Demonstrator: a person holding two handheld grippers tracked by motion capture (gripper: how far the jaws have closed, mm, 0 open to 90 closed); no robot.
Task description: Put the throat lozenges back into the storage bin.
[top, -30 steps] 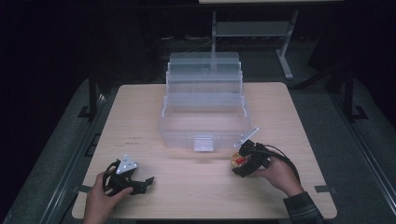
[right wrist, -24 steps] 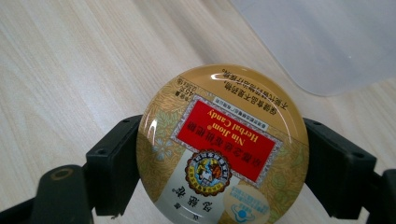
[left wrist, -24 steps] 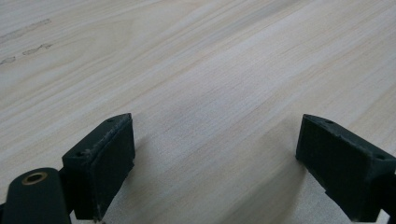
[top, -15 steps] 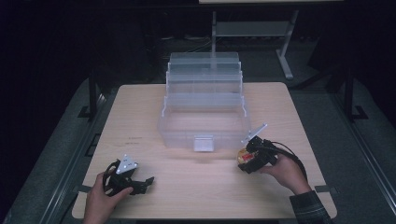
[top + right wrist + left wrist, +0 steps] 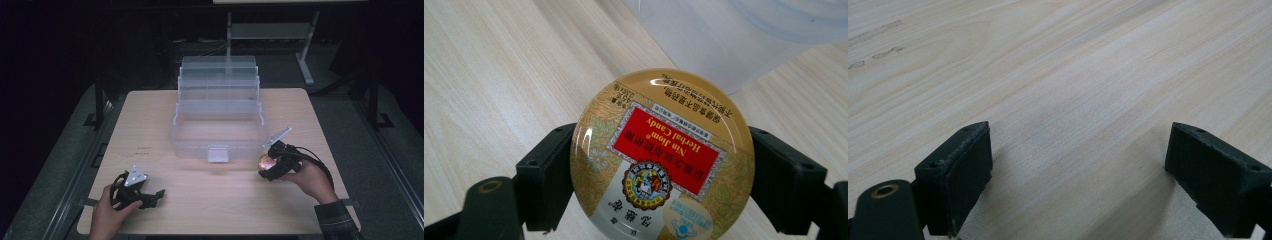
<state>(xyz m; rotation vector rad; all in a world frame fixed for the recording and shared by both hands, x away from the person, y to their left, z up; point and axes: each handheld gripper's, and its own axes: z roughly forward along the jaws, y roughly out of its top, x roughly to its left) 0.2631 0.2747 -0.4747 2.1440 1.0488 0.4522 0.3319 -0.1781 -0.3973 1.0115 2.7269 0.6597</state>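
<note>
The right gripper (image 5: 270,167) is clamped on a round gold candy tin with a red label (image 5: 661,155), its two black jaws pressing the tin's rim from either side. Over the last second this gripper has slid a little toward the 3 o'clock edge of the pale wooden table (image 5: 150,125), drawing slightly away from the front of the clear plastic tiered organiser box (image 5: 219,117). In the high view the tin sits at about 4 o'clock from the box's front latch (image 5: 217,153), just beside the box's near right corner, and appears held slightly above the tabletop, though contact is hard to judge. In the right gripper view the box's translucent wall rises just beyond the tin, at 1 o'clock.

The left gripper (image 5: 141,192) has not moved: it rests near the 7 o'clock corner of the table, jaws spread wide with nothing between them.

The shift suggests the tin is being lined up for placing into the open box, or has just been carried out; which one cannot be told.
</note>
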